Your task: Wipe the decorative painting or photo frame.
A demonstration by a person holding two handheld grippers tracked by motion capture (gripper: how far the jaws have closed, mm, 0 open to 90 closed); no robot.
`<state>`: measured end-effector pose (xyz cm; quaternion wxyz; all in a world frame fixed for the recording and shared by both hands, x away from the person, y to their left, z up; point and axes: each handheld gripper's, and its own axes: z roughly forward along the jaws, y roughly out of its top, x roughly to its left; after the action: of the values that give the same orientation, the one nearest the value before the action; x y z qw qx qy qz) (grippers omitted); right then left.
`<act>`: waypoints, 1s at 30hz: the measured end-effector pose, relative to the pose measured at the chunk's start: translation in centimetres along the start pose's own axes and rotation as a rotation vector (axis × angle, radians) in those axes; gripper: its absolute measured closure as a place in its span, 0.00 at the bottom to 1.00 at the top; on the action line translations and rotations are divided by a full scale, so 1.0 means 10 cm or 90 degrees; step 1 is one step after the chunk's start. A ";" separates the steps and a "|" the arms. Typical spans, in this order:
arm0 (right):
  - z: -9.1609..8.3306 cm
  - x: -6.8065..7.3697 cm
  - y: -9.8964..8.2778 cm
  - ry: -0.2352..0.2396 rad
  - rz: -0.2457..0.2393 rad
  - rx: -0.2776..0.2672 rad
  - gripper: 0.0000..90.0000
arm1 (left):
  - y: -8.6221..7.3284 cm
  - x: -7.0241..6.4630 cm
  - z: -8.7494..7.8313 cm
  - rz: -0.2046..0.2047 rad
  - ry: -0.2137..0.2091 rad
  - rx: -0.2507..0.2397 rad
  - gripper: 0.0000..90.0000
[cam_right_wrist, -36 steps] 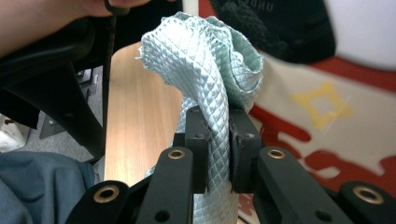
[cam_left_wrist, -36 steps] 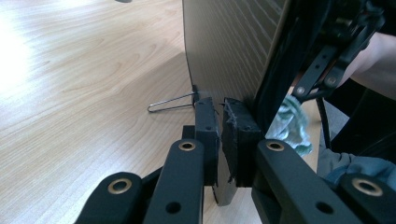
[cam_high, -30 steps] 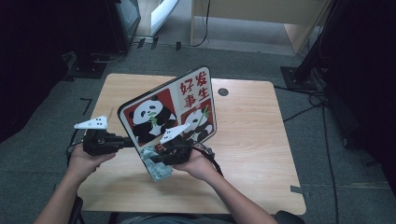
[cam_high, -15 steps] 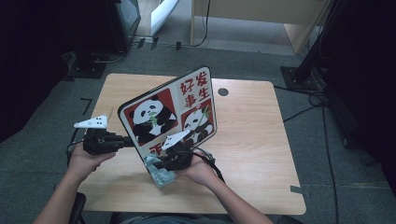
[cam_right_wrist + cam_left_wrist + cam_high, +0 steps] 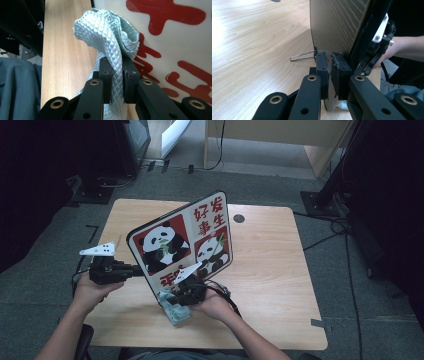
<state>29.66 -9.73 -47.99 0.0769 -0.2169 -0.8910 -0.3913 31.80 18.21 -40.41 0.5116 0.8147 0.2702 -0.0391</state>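
Clearly the work in hand is wiping the panda board point(image 5: 182, 245): the left claw point(image 5: 331, 66) is clamped on the board's near left edge, propping it tilted on the desk point(image 5: 280, 270), while the right claw point(image 5: 116, 68) is closed tight on a bunched cloth point(image 5: 110, 37) pressed at the board's printed face, low and near its bottom edge; in the high view that cloth point(image 5: 175, 309) sits at the near foot of the board, just under the right claw point(image 5: 186, 296). My judgement is that the wipe is under way at the lower part of the face; the next move calls for a steady stroke across the print with the left claw point(image 5: 131, 269) holding firm, lest the board slip or topple. The board is flat, stiff and glossy in front, white with red characters and black-and-white pandas, with a wood-grain back; a thin wire clip handle point(image 5: 302, 56) juts out behind it. The cloth is pale blue-green, soft, with a quilted diamond weave; the desk is smooth light wood.
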 end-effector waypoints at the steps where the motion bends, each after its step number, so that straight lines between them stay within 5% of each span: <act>1: 0.00 0.00 0.00 -0.001 0.001 0.001 0.90 | 0.00 0.00 0.00 0.001 0.001 0.000 0.94; 6: -0.01 0.03 0.04 0.001 0.008 0.013 0.90 | 0.00 0.00 0.00 -0.001 0.005 0.001 0.92; 19: -0.02 0.33 0.27 0.040 -0.043 -0.014 0.90 | 0.00 0.00 -0.01 -0.006 0.015 -0.003 0.88; 30: 0.13 0.35 0.32 0.046 -0.043 -0.001 0.90 | -0.04 0.00 -0.07 -0.017 0.032 -0.012 0.86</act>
<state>28.00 -5.76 -45.66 0.0957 -0.1724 -0.8942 -0.4019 31.48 18.93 -40.47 0.5120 0.8066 0.2944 -0.0232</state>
